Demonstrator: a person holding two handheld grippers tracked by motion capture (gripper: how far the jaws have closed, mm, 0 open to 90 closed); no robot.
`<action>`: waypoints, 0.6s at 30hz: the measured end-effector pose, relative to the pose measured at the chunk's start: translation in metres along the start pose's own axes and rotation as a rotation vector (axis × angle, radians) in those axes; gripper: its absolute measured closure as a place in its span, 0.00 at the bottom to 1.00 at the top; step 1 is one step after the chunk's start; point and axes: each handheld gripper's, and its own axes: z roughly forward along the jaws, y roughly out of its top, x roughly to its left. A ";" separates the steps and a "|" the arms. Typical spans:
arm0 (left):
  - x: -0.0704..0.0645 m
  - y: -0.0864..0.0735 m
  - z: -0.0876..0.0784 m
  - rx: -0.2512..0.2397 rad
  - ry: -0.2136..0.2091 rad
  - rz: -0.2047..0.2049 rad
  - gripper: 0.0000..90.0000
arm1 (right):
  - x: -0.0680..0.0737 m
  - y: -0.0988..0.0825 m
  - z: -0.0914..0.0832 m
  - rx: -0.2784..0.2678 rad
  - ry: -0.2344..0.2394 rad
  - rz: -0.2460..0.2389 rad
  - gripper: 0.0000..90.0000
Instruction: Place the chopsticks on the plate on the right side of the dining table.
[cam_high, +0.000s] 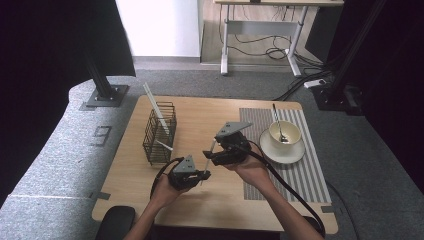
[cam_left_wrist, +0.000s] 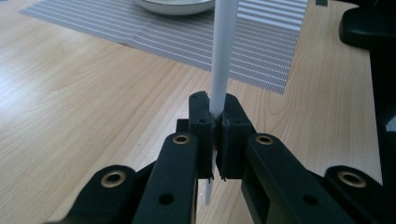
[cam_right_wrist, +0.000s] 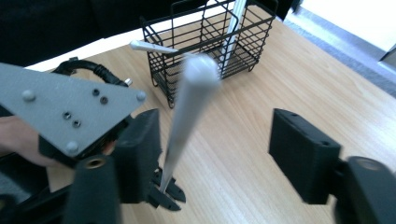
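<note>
Wooden table (cam_high: 210, 197): white straw (cam_left_wrist: 223, 51) upright, pinched in left gripper (cam_high: 202, 175); right gripper (cam_high: 209, 154) jaws spread around it, handover seemingly done; wire basket (cam_high: 160, 134) drop-off remains.

worktop (cam_high: 200, 200): light wood grain, rounded corners, set on grey carpet (cam_high: 60, 160). a white numeral marking (cam_high: 102, 135) lies on the carpet left of it. black drapes (cam_high: 45, 55) hang at left and right. a black post on a bolted base plate (cam_high: 105, 95) stands at far left. beyond, a white wall panel (cam_high: 160, 27) and a white-framed desk (cam_high: 265, 35) with loose cables (cam_high: 280, 52) beneath. a white power strip (cam_high: 316, 83) lies on the floor at right.
</note>
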 end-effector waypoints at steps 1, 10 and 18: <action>0.000 0.000 0.000 0.000 0.000 0.000 0.96 | 0.000 0.000 0.000 0.000 0.000 0.000 0.34; -0.002 -0.001 0.001 0.018 -0.022 0.002 0.96 | -0.002 -0.005 0.004 0.012 -0.097 0.005 0.30; 0.000 -0.002 0.000 0.005 -0.050 -0.015 0.96 | -0.023 -0.022 -0.001 0.024 -0.125 0.074 0.27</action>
